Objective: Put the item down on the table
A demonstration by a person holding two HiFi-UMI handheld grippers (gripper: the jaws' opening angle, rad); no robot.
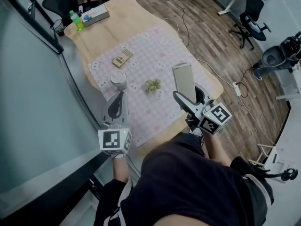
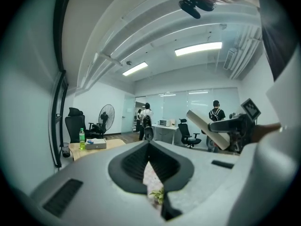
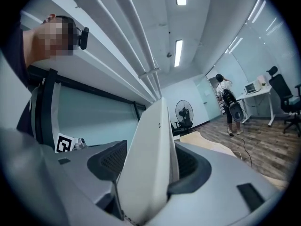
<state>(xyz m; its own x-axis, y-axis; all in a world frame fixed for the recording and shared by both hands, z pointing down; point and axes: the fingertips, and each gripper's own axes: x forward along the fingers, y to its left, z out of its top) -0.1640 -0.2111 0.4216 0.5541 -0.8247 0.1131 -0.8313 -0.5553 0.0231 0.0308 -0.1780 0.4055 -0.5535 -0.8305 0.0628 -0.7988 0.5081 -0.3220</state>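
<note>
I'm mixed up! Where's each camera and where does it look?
Head view: head-worn, facing down at the table; shirt, left hand-held gripper, right hand-held gripper show.
Left gripper view: rides the left one, facing the office; jaws shut.
Right gripper view: rides the right one, facing the office; jaws clamp a flat item.
Gripper views share the fan.

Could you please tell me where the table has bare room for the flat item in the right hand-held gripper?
For the flat white item, the table is bare between the cloth's far edge and the box and bottle. The cloth's far right corner, right of the calculator, is also free. Its middle is crowded: calculator, jar and plant sit close.
</note>
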